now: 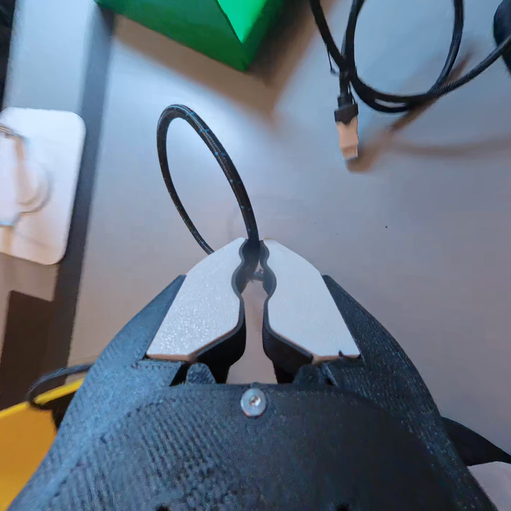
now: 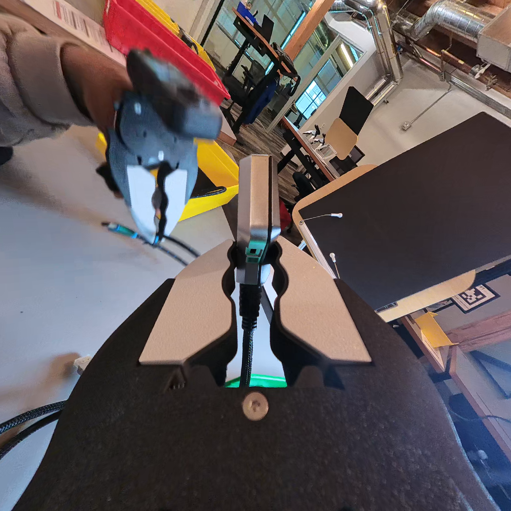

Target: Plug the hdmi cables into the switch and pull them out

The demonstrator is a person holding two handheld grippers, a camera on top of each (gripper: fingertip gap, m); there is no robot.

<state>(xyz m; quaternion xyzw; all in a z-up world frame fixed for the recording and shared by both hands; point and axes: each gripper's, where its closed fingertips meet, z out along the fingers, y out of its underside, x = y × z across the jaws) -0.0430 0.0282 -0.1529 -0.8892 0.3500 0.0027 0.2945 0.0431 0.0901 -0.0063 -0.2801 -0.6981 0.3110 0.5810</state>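
The main risk is a loss of control over the plug: the left gripper (image 1: pixel 252 250) pinches a braided black cable (image 1: pixel 177 154) on its cord, not on the connector body, so the connector (image 2: pixel 121 230), which hangs free past the fingertips just above the white table (image 1: pixel 359 276), may swing or twist as it is brought to a port and miss it or go in skewed. A second risk lies on the other side, where the right gripper (image 2: pixel 255 257) clamps only the lower end of the silver switch (image 2: pixel 255 199); a push on the upper end could lever it in the grip. Both claws are nearly closed, each pressed onto its object. Another cable (image 1: pixel 347 130) lies loose on the table near a green box (image 1: pixel 193 27).
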